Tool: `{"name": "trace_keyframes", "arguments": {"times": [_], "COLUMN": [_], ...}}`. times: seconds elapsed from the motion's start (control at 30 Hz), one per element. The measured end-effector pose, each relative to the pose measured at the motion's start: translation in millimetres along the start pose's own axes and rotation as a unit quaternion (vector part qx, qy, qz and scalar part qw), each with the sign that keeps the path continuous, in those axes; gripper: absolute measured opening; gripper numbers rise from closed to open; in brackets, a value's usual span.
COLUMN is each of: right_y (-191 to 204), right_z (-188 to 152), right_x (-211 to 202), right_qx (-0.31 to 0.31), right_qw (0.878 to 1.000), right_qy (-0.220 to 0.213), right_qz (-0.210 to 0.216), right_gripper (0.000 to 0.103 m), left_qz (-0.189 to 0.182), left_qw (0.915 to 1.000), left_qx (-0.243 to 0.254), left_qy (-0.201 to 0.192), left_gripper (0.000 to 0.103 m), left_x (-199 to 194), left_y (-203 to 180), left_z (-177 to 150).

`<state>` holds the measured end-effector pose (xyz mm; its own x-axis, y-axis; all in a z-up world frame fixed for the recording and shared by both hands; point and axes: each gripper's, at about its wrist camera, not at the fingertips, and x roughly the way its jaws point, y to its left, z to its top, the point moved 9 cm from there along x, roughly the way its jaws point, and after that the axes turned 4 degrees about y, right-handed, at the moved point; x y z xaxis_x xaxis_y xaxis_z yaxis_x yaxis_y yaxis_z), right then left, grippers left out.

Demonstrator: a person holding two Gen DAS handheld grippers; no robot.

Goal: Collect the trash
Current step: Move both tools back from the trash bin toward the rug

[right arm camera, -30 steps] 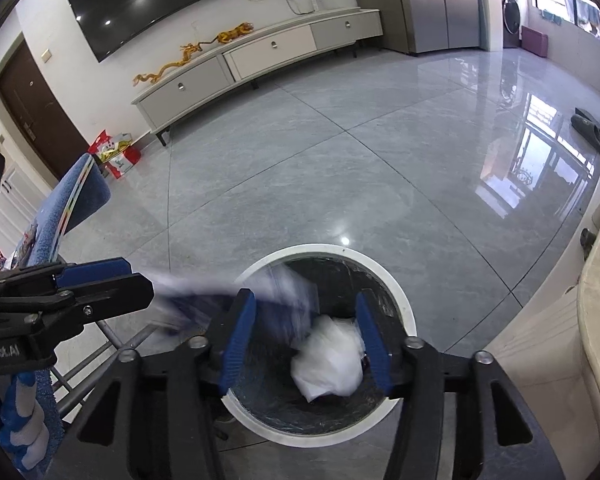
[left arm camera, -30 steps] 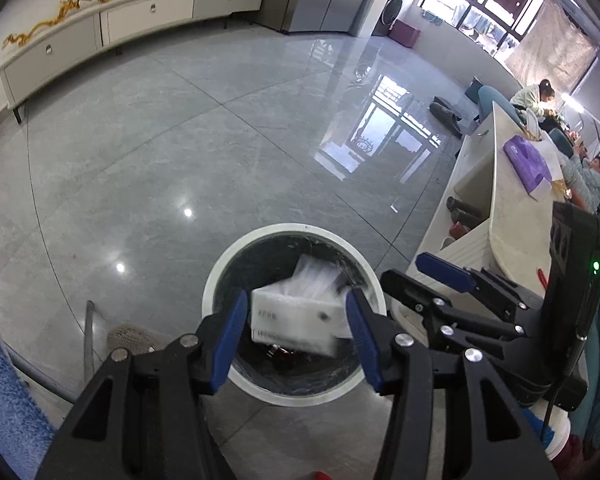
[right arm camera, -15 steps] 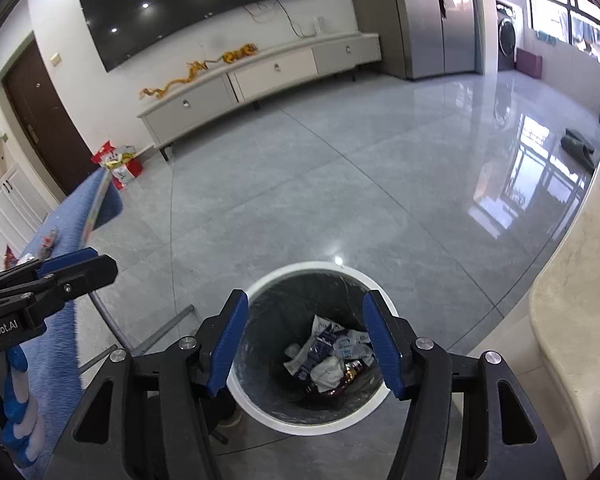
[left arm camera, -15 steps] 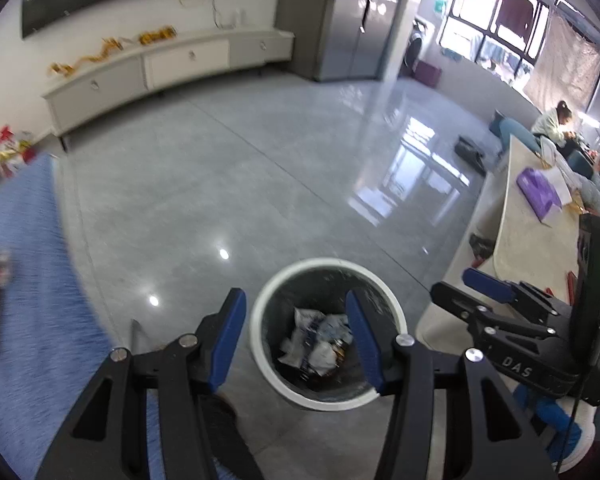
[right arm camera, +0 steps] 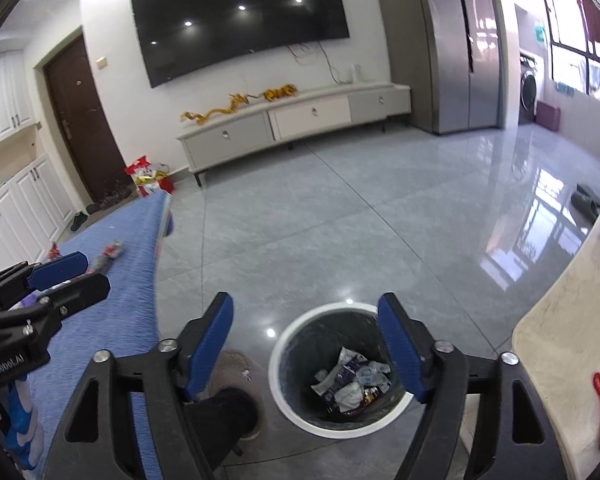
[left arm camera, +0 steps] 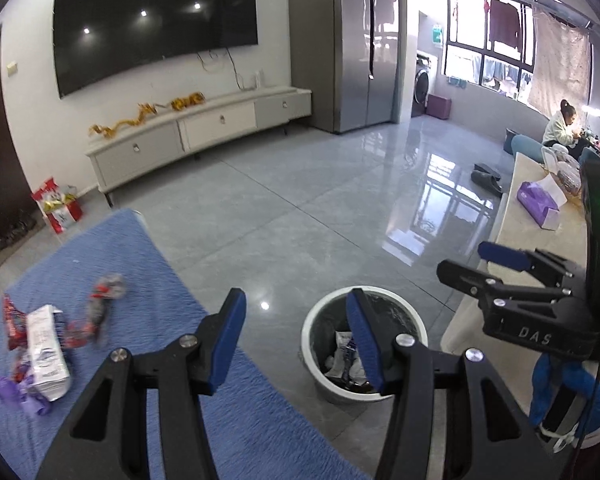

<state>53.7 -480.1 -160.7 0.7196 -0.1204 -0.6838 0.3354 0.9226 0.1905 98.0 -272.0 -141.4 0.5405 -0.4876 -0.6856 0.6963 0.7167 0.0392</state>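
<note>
Blue pads on both tools hold nothing: the left gripper (left arm camera: pixel 296 336) stands open and the jaws of the right gripper (right arm camera: pixel 306 346) are opening, both tilted downward above the white-rimmed trash bin (right arm camera: pixel 300 412), which stands on the wide, free grey tile floor (right arm camera: pixel 380 220) between the blue cloth surface (left arm camera: pixel 228 412) and the beige counter (right arm camera: pixel 560 340). Crumpled wrappers (right arm camera: pixel 352 380) lie inside the bin, and more trash (left arm camera: pixel 44 348) lies near the left edge of the blue cloth. The tool bodies read "DAS" and "GenRobot.AI".

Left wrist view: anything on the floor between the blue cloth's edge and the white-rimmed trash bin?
Nothing: in the left wrist view, only bare glossy grey floor tile separates the blue cloth from the white-rimmed trash bin.
</note>
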Motion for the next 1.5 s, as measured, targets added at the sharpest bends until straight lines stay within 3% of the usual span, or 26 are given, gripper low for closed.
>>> {"name": "trace_keyframes", "arguments": {"times": [0.4, 0.77, 0.9, 1.07, 1.27, 1.5], "right_y": [55, 93, 116, 136, 164, 209], "right_z": [14, 34, 40, 46, 55, 57], "right_x": [-47, -98, -117, -133, -149, -145], "right_qx": [-0.042, -0.072, -0.096, -0.101, -0.113, -0.132], "right_qw": [0.998, 0.992, 0.987, 0.985, 0.979, 0.971], "right_qy": [-0.041, -0.1, -0.126, -0.141, -0.168, -0.184], "right_qz": [0.012, -0.024, -0.022, 0.004, 0.022, 0.071], "right_gripper": [0.091, 0.093, 0.094, 0.103, 0.103, 0.103], "left_qz": [0.062, 0.103, 0.123, 0.154, 0.216, 0.303], "left_qw": [0.9961, 0.9845, 0.9782, 0.9712, 0.9538, 0.9217], "left_qx": [-0.02, -0.081, -0.1, -0.118, -0.151, -0.204], "left_qy": [-0.059, -0.118, -0.134, -0.139, -0.144, -0.131], "left_gripper": [0.068, 0.07, 0.07, 0.07, 0.074, 0.078], "left_x": [-73, -128, -151, -178, -221, -266], "left_y": [37, 90, 119, 154, 216, 297], "left_z": [-10, -17, -26, -42, -81, -144]}}
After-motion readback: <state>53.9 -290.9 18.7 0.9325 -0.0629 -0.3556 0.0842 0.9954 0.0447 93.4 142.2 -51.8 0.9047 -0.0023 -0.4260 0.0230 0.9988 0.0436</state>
